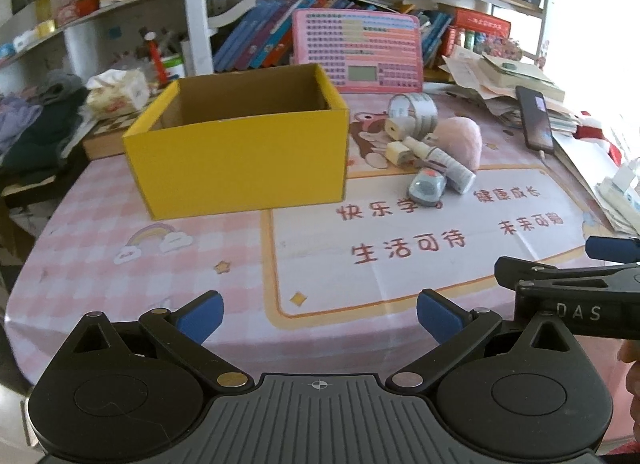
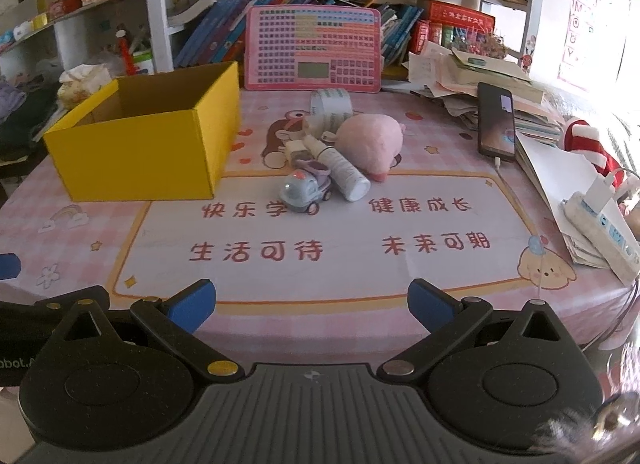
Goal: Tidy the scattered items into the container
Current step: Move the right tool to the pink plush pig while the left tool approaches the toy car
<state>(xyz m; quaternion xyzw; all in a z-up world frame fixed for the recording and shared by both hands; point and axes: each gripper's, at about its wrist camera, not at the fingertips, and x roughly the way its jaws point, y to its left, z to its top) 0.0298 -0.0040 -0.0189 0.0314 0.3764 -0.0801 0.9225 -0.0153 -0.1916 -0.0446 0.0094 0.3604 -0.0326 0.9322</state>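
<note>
An open yellow cardboard box (image 1: pixel 240 156) (image 2: pixel 148 144) stands on the pink mat, and what shows of its inside is bare. Right of it lies a small heap: a pink plush toy (image 1: pixel 460 140) (image 2: pixel 372 144), a white tube (image 1: pixel 452 168) (image 2: pixel 344 172), a grey toy car (image 1: pixel 426 186) (image 2: pixel 306 186), a small white plug (image 1: pixel 398 152) (image 2: pixel 296 150) and a roll of tape (image 1: pixel 416 108) (image 2: pixel 332 104). My left gripper (image 1: pixel 320 314) is open near the table's front edge, far from the heap. My right gripper (image 2: pixel 312 306) is open too, with nothing between its fingers.
A pink learning tablet (image 1: pixel 356 50) (image 2: pixel 314 48) leans against books at the back. A black phone (image 1: pixel 534 118) (image 2: pixel 496 120) on a cable lies by piled papers at the right. A power strip (image 2: pixel 600 224) sits at the far right. Clothes and a tissue pack (image 1: pixel 116 92) crowd the left.
</note>
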